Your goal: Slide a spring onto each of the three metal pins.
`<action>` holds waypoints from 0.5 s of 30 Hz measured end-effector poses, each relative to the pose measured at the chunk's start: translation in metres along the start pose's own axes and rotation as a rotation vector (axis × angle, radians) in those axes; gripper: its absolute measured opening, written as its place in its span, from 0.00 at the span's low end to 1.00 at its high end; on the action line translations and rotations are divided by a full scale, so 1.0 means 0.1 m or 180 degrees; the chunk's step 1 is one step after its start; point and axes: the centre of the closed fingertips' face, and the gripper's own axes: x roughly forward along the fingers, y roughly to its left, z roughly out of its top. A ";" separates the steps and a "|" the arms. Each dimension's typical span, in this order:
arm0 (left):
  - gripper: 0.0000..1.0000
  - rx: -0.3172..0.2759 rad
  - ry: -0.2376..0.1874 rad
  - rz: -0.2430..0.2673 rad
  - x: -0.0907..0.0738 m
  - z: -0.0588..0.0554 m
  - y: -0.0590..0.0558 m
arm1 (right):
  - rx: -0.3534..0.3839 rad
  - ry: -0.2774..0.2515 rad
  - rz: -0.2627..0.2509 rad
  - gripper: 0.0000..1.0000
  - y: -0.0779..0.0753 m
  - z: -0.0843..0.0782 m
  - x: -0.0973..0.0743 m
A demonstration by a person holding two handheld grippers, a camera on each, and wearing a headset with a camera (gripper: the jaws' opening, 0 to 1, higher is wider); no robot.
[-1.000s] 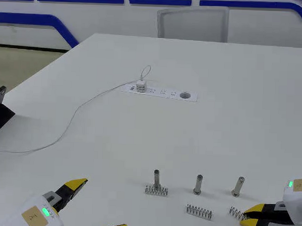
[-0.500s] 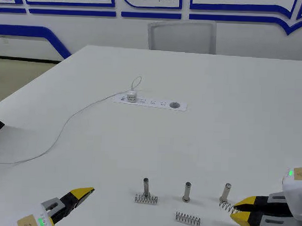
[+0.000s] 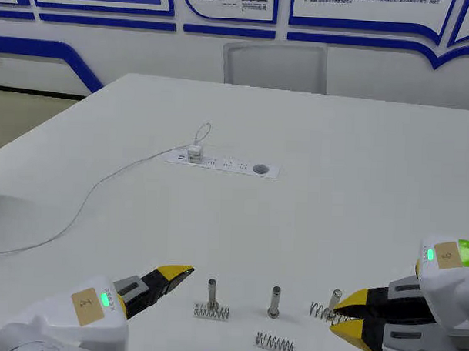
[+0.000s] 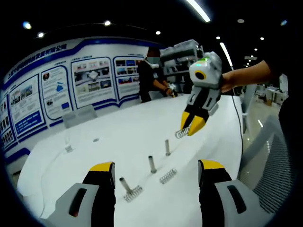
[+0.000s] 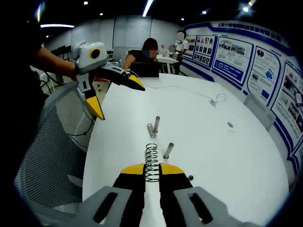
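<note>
The right gripper (image 3: 344, 312), at the lower right of the head view, was clamped on one end of a spring (image 3: 320, 310), whose free coils stuck out toward the right pin (image 3: 336, 298). In the left gripper view that spring hung clear of the surface (image 3: 373, 188), near the pin's top but not yet over it. The right gripper view showed the coils running straight out along the closed jaws rather than pointing down.

The mid pin (image 3: 275, 299) and left pin (image 3: 212, 290) stood bare and upright in a row with the right pin, along the bottom of the head view. A second spring (image 3: 212, 312) lay on its side at the foot of the left pin, seemingly touching it. A third spring (image 3: 275, 344) lay loose below the mid pin. No pin carried a spring, so the work was at its first pin. The left gripper (image 4: 156, 166) was wide open and empty, at the lower left of the head view near the left pin.

The hold looked to be on the end coils only, so the spring could flex or pop free. Its axis had to be turned in line with the pin. Lowered askew, a coil would likely catch on the pin's top, compress and jump out of the jaws. A sideways push might topple the pin, which seemed to stand free on a small foot, into its neighbours. The open left jaws, so near the left pin, could knock it or its spring.
</note>
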 end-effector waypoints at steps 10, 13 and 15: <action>0.50 -0.0206 -0.0170 -0.0085 0.11 0.19 0.04 | -0.0139 -0.0102 0.0161 0.11 0.14 0.22 -0.03; 0.45 -0.0263 -0.0215 -0.0248 0.16 0.26 -0.07 | -0.0163 -0.0105 0.0179 0.11 0.17 0.24 -0.03; 0.42 -0.0231 -0.0220 -0.0315 0.19 0.27 -0.12 | -0.0168 -0.0110 0.0195 0.11 0.19 0.25 -0.02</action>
